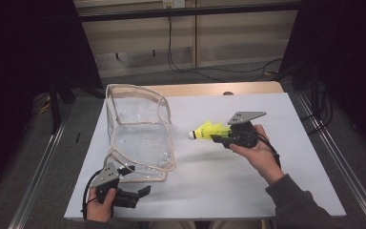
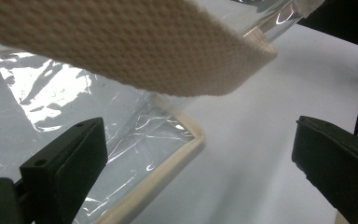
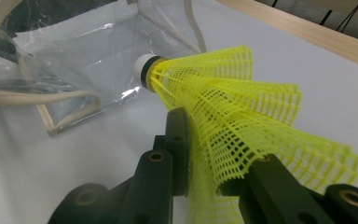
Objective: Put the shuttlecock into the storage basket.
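Two grippers frame the clear pouch (image 1: 140,131): at its near left corner our left gripper (image 1: 140,192) rests with jaws apart on nothing, and right of the pouch our right gripper (image 3: 209,154) is clamped on the yellow shuttlecock (image 1: 208,130), cork toward the pouch. We judge the shuttlecock featherlight, its mesh skirt soft and crushable, so a gentle pinch at the skirt suits. Bare white board (image 1: 228,171) lies between shuttlecock and pouch, whose floppy rim could snag.
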A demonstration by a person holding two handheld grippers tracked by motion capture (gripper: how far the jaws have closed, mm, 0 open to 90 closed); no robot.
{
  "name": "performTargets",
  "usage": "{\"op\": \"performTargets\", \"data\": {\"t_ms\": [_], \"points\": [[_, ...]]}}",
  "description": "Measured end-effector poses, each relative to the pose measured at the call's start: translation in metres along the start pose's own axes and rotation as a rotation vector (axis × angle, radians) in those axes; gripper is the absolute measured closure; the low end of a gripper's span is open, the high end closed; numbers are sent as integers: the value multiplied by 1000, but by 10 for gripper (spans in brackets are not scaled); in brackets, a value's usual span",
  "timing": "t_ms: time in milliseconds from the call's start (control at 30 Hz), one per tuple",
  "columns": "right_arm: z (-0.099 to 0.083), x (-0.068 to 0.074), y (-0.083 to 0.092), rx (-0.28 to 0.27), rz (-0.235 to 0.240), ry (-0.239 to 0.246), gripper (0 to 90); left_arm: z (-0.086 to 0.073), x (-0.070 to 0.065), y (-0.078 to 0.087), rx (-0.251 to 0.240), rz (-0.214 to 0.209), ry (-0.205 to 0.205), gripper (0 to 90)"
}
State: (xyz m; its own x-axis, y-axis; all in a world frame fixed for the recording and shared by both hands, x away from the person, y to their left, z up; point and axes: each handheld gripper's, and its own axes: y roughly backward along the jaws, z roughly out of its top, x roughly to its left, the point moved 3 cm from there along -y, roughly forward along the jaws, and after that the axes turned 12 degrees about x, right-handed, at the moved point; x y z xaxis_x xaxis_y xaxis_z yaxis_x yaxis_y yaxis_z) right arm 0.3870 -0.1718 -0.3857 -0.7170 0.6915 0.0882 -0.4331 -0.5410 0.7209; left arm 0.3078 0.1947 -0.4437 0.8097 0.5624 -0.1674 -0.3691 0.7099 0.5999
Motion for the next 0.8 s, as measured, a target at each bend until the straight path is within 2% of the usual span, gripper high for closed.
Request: {"op": "performTargets", "data": {"t_ms": [333, 567, 800], "points": [[14, 0, 13, -5, 1, 16, 782, 0, 1, 0, 2, 0, 2, 31], [25, 0, 23, -5, -20, 42, 783, -1, 1, 1, 1, 6, 10, 31], [36, 1, 29, -8, -22, 54, 783, 0, 1, 0, -1, 2, 1, 31]]}}
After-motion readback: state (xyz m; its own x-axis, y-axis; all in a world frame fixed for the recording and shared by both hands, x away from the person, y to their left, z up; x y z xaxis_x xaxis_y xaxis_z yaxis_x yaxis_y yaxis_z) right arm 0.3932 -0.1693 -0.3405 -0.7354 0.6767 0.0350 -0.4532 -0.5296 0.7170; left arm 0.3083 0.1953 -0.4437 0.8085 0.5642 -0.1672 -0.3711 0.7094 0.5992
